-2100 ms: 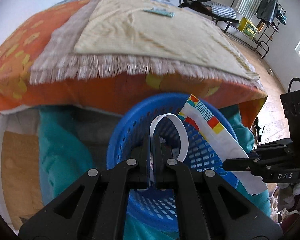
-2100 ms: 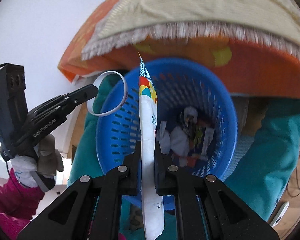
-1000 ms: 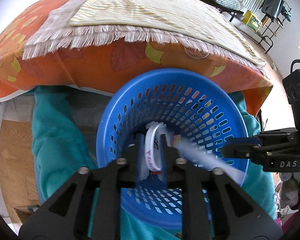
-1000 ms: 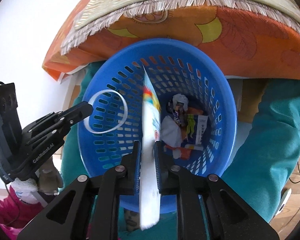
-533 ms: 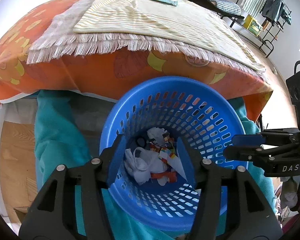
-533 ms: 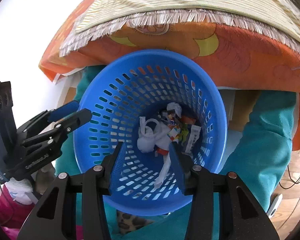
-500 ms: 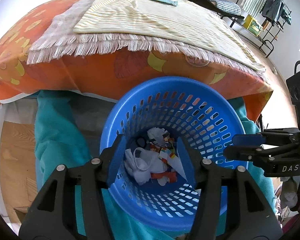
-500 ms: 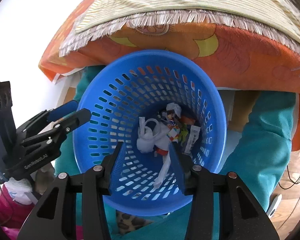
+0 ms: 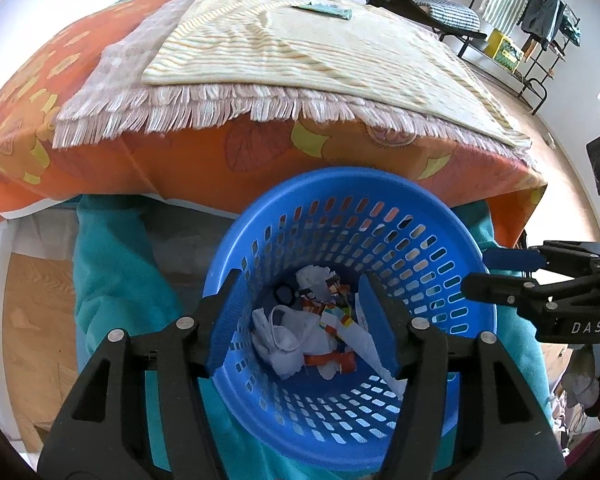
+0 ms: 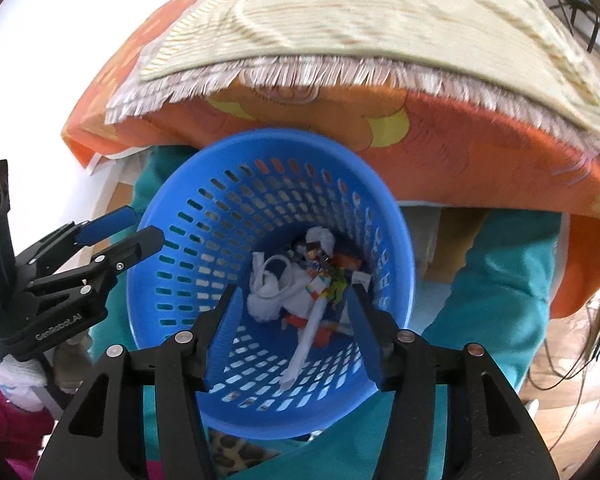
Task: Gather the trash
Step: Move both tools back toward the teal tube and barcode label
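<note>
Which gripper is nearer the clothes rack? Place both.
Right. The right gripper is at the basket rim on the clothes rack side; the left gripper is at the opposite rim, farther off. Both jaws are opening, empty.

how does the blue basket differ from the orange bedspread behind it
The blue basket is rigid plastic with slotted holes; the orange bedspread is soft cloth that drapes. The basket is one plain blue, while the bedspread carries yellow flower and leaf prints. The basket holds a heap of trash; the bedspread bears a fringed cream blanket. Both are brightly coloured.
</note>
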